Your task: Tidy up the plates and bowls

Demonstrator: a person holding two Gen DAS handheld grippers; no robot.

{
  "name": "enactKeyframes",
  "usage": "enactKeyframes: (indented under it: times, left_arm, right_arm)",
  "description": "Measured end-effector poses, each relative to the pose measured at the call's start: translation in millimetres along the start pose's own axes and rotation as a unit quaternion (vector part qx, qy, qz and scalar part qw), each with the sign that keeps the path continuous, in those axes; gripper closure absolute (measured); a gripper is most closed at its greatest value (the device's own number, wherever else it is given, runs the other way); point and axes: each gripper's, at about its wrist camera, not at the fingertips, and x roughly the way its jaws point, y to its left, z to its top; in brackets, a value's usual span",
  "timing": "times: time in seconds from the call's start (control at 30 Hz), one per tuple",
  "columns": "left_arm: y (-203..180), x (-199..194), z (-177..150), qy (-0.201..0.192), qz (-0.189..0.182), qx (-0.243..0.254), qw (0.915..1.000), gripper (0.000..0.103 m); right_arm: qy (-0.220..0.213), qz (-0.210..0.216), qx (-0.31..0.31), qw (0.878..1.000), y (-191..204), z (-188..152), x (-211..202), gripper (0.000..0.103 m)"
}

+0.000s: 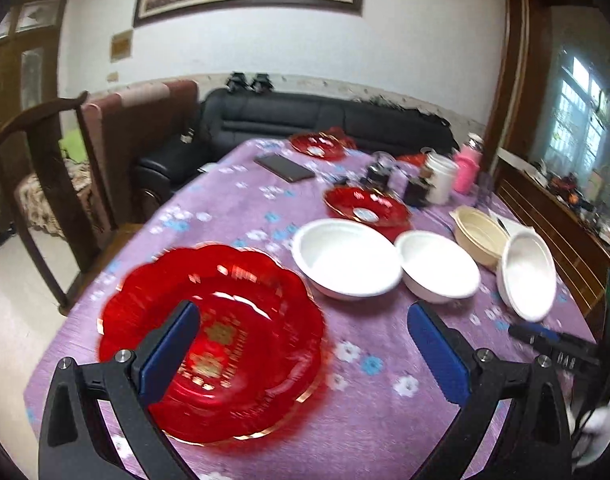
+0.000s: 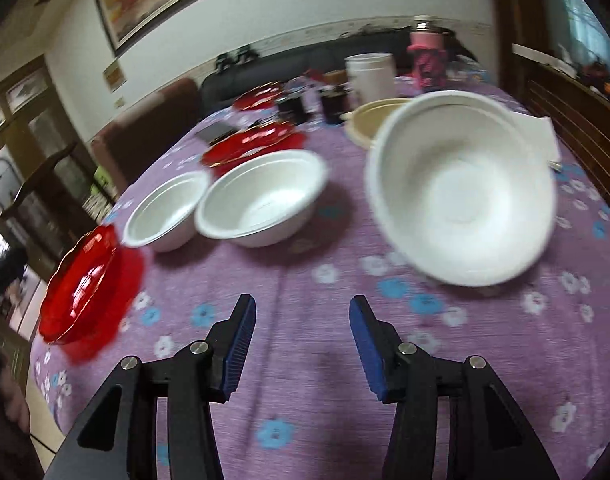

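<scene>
Sorting barely begun, I judge. My left gripper (image 1: 303, 344) wide open, empty, over near red plate (image 1: 213, 344). Right gripper (image 2: 301, 344) open, empty, short of tilted white bowl (image 2: 461, 192). Next: close in on bowl rim, nest into neighbouring bowls (image 2: 261, 200).

1. The left wrist view looks forward and down over the worktop (image 1: 265, 184), close above a red plate (image 1: 225, 340).
2. The right wrist view sits low, facing the tilted white bowl (image 2: 461, 192).
3. Both views share the plate (image 2: 85, 280), the white bowls and the sofa (image 1: 305, 120) beyond.
</scene>
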Motion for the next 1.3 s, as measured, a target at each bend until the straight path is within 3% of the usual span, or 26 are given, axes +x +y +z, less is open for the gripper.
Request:
enactKeyframes:
  times: [0.4,0.47,0.6,0.77,1.0,1.13,1.3]
  left_arm:
    - [-21,19,-7,0.037,-0.031,0.01,0.9988,0.0]
    - [-23,20,-9,0.039,-0.031,0.014,0.9987,0.0]
    - [-19,19,-8,0.032,-0.018,0.012,0.9992,0.0]
    - [2,23,-3,0.035,-0.01,-0.026,0.999,0.0]
    - [17,26,-8,0.041,-0.011,-0.043,0.9982,0.0]
    - [24,25,-10,0.041,-0.02,-0.053,0.9976,0.0]
    - [31,22,-10,0.035,-0.021,-0.053,0.9978,0.0]
  right_arm:
    - [-0.047,-0.097,0.118,0.987,-102,20,-34,0.05]
    - [-0.047,-0.096,0.141,0.984,-113,23,-35,0.05]
    - [-0.039,-0.064,0.138,0.988,-98,24,-27,0.05]
    - [-0.007,-0.001,0.09,0.996,-43,27,-3,0.05]
    - [0.051,0.084,0.063,0.993,25,33,40,0.05]
    - [0.061,0.073,0.073,0.993,39,33,54,0.05]
    - [0.064,0.054,0.151,0.985,19,39,75,0.05]
